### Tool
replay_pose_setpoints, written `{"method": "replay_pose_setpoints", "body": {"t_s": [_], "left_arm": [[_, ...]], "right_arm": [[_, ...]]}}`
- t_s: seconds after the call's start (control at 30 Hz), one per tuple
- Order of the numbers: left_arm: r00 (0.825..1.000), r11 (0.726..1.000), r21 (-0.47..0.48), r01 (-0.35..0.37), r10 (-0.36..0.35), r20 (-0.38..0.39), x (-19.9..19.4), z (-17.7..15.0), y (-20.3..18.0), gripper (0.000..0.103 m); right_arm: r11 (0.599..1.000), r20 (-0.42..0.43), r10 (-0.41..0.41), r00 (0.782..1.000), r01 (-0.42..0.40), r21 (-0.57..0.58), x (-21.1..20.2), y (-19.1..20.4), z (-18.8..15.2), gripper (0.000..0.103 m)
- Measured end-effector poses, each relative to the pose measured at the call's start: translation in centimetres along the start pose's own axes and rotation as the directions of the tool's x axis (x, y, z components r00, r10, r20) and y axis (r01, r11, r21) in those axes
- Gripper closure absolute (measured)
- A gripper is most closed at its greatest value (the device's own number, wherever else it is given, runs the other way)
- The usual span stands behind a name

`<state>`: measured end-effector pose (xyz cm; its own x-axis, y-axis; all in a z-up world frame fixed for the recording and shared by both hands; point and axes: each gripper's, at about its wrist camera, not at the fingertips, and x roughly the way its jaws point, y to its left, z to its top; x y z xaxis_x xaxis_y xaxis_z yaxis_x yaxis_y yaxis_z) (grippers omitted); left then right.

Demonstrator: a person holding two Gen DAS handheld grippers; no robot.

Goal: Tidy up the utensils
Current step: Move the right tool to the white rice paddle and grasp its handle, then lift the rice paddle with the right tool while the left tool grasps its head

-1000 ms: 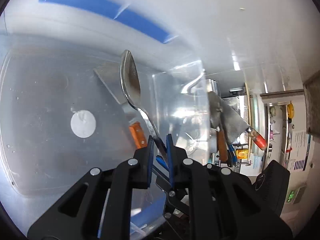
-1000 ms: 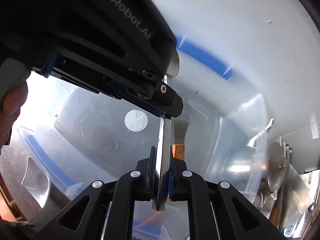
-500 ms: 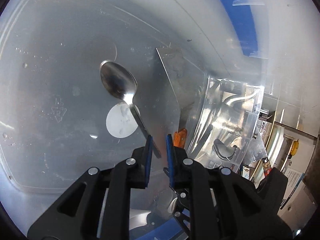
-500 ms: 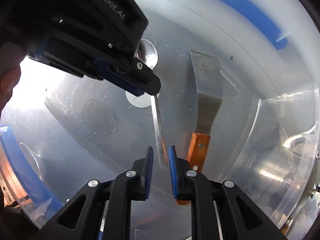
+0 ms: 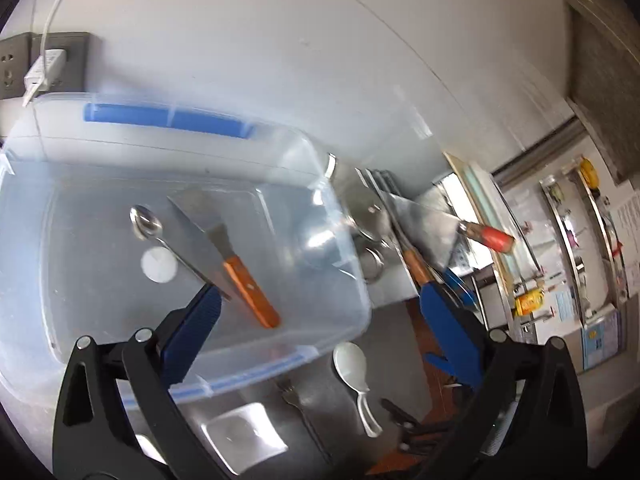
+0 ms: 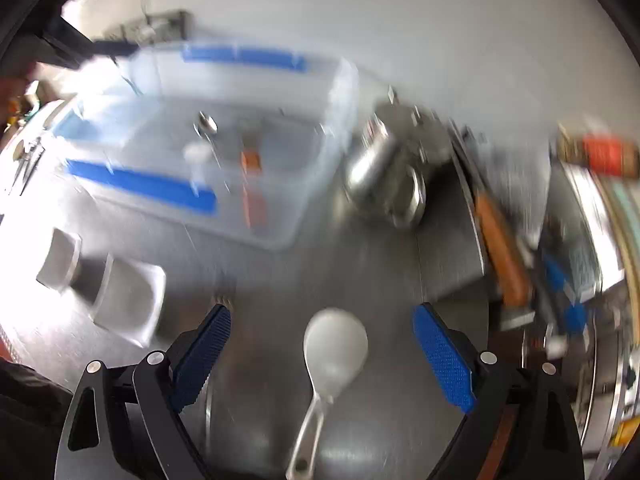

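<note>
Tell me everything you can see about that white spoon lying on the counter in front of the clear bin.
The white spoon is a rice-paddle shape: a broad, rounded, shallow bowl on a narrower handle that seems to end in a small hole. It looks like matte white plastic. It lies flat on the steel counter, outside the clear bin, bowl pointing toward the bin. The left wrist view shows a fork beside it, apart. The open right gripper hovers over it; contact is not visible.

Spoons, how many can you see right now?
2. A metal spoon lies inside the clear bin; a white rice spoon lies on the steel counter before it. Others may be hidden.
</note>
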<state>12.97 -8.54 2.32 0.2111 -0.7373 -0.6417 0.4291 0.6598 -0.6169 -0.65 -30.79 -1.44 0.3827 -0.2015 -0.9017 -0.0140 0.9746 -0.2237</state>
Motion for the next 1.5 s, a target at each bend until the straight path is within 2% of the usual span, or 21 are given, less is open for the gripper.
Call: {"method": "replay_pose_setpoints", "body": {"t_s": [0.07,0.13,0.23,0.3,0.4,0.5,0.53,0.63,0.77,0.83,0.9,1.0,1.17,1.23,1.33,1.43,1.5], "left_arm": [[0.999,0.999,0.045,0.023,-0.022,-0.042,1.2,-2.0,-2.4,0.007],[0.996,0.995,0.096,0.013,-0.005,-0.089,3.4,-4.2,-5.0,0.007],[0.984,0.992,0.123,0.032,-0.009,-0.177,6.6,-7.2,-7.1,0.007],[0.969,0.994,0.104,0.039,-0.012,-0.247,9.3,-8.8,-7.3,0.007],[0.945,0.997,0.066,0.037,-0.014,-0.327,12.5,-10.9,-7.7,0.007],[0.937,1.0,0.028,0.008,0.002,-0.35,14.5,-12.0,-7.5,0.007],[0.935,1.0,0.013,0.0,0.005,-0.355,15.0,-12.2,-7.3,0.007],[0.93,0.999,-0.027,-0.026,0.014,-0.368,16.0,-12.8,-6.9,0.007],[0.919,0.997,-0.062,-0.044,0.016,-0.395,17.5,-13.2,-6.5,0.007],[0.904,0.994,-0.094,-0.05,0.005,-0.428,18.6,-13.6,-6.1,0.007],[0.873,0.988,-0.139,-0.063,-0.014,-0.488,20.3,-14.5,-5.5,0.007],[0.827,0.975,-0.223,-0.021,-0.109,-0.552,22.1,-16.0,-5.0,0.007],[0.791,0.957,-0.291,0.015,-0.189,-0.581,24.7,-17.6,-5.1,0.007],[0.763,0.954,-0.298,0.016,-0.205,-0.613,26.0,-18.4,-5.4,0.007],[0.735,0.952,-0.305,0.002,-0.208,-0.645,27.4,-19.6,-5.4,0.007],[0.725,0.949,-0.314,-0.008,-0.211,-0.656,28.6,-20.1,-5.4,0.007],[0.726,0.945,-0.327,0.007,-0.229,-0.649,29.0,-20.2,-5.4,0.008]], "right_arm": [[0.996,-0.113,-0.03,0.993,0.039,0.076,4.3,-1.6,-4.0,0.012],[0.988,-0.206,-0.024,0.978,0.054,0.142,6.7,-1.8,-7.3,0.012],[0.984,-0.25,0.039,0.968,0.006,0.179,8.1,-1.7,-9.6,0.012],[0.988,-0.259,0.008,0.966,0.032,0.15,8.5,-1.3,-10.1,0.014],[0.993,-0.238,0.021,0.971,0.007,0.114,9.0,-1.2,-9.6,0.026],[0.987,-0.214,0.103,0.971,-0.074,0.141,8.9,-0.9,-10.1,0.049],[0.978,-0.207,0.157,0.966,-0.123,0.166,8.9,-1.1,-10.1,0.062],[0.974,-0.201,0.188,0.961,-0.157,0.161,8.5,-1.1,-10.3,0.077],[0.973,-0.207,0.197,0.958,-0.165,0.162,8.3,-0.9,-11.1,0.079],[0.973,-0.197,0.19,0.962,-0.158,0.167,7.6,-1.2,-11.4,0.079],[0.97,-0.176,0.194,0.965,-0.161,0.184,6.7,-1.7,-11.6,0.079],[0.965,-0.146,0.194,0.97,-0.163,0.204,4.3,-2.3,-12.3,0.079],[0.958,-0.118,0.216,0.969,-0.187,0.217,2.3,-2.7,-12.6,0.079],[0.957,-0.115,0.221,0.968,-0.193,0.216,1.7,-2.6,-12.7,0.079],[0.957,-0.116,0.227,0.967,-0.199,0.21,1.1,-2.3,-13.0,0.079],[0.957,-0.115,0.231,0.966,-0.204,0.206,0.6,-2.0,-13.2,0.079],[0.957,-0.112,0.234,0.966,-0.209,0.2,0.6,-1.7,-13.0,0.079]]}}
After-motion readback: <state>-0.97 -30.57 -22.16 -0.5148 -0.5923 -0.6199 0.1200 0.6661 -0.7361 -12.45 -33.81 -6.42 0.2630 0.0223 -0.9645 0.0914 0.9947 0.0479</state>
